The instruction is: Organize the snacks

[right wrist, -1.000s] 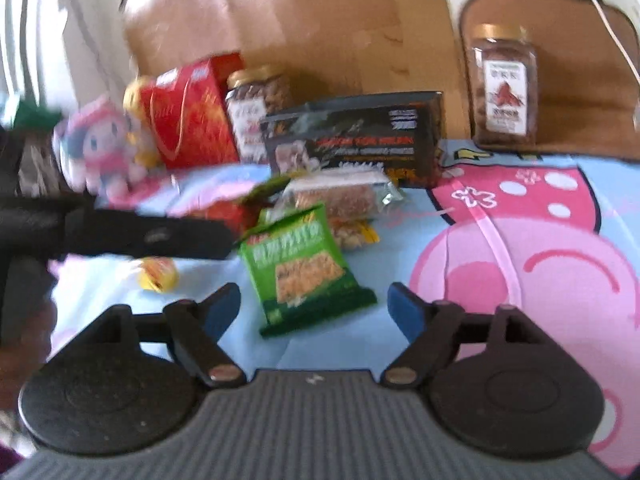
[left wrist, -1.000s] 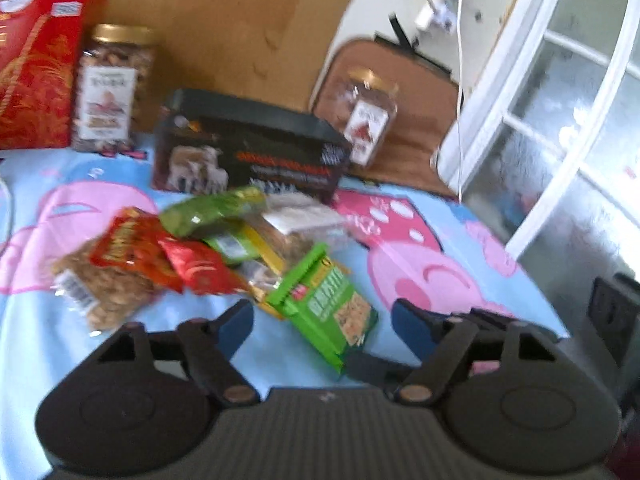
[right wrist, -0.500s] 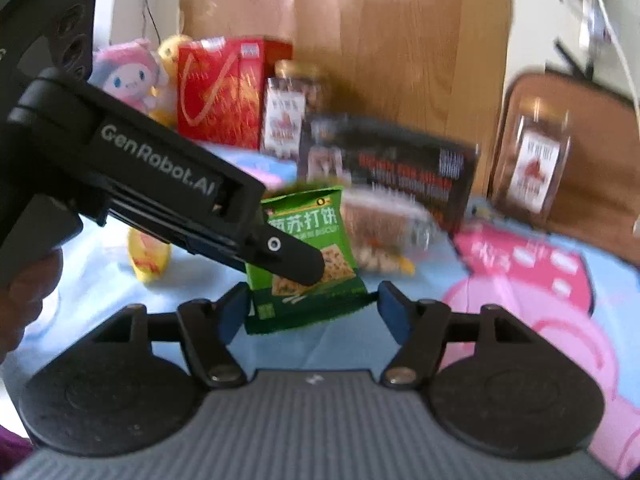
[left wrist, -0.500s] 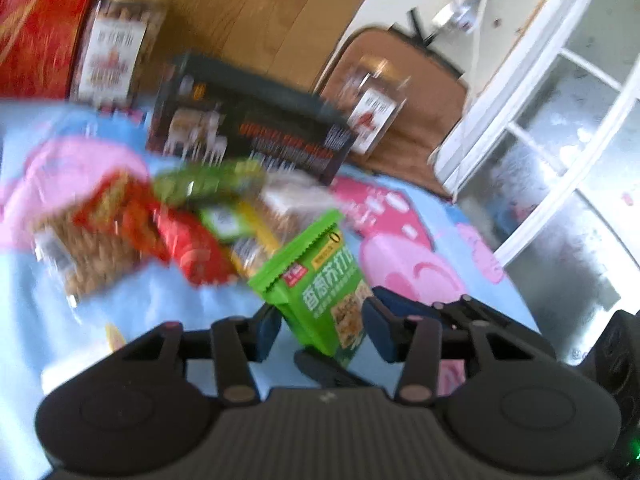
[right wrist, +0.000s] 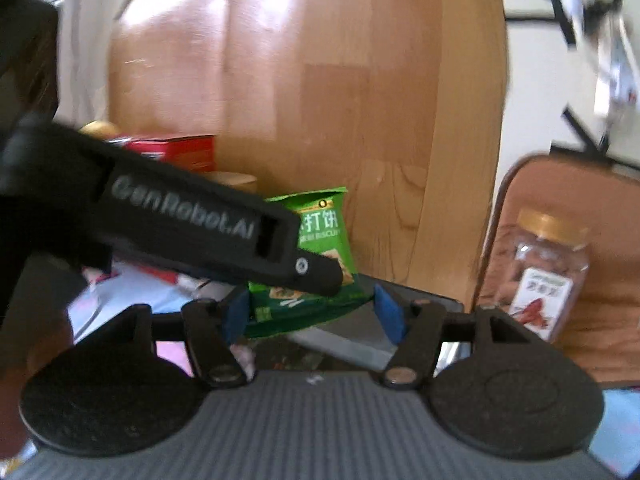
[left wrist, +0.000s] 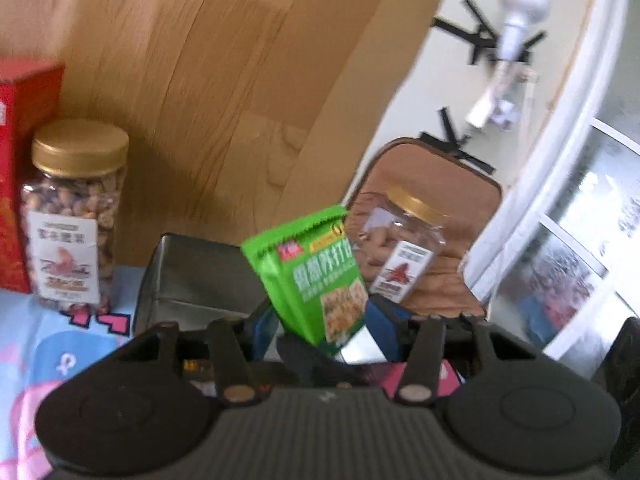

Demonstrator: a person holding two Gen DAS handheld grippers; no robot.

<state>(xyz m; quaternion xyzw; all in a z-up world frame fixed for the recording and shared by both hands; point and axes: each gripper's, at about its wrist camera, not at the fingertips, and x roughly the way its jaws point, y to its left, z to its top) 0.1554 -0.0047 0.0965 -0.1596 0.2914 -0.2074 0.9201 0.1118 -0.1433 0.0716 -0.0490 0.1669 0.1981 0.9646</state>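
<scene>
My left gripper (left wrist: 320,330) is shut on a green biscuit packet (left wrist: 320,276) and holds it upright in the air above a black box (left wrist: 196,280). In the right wrist view the same packet (right wrist: 324,236) hangs from the left gripper's black finger (right wrist: 316,270). Its lower edge lies between the blue pads of my right gripper (right wrist: 310,314), which stands open around it without pressing it. The other snack packets are out of view.
A nut jar with a gold lid (left wrist: 72,216) and a red box (left wrist: 20,168) stand at the back left. A second jar (left wrist: 404,256) leans on a brown cushion (left wrist: 448,184). A wooden board (left wrist: 224,80) is behind. The cartoon tablecloth (left wrist: 48,352) shows at left.
My left gripper closed on the green packet and lifted it off the cloth, tilting upward. My right gripper rose with it and its open fingers now flank the packet's bottom.
</scene>
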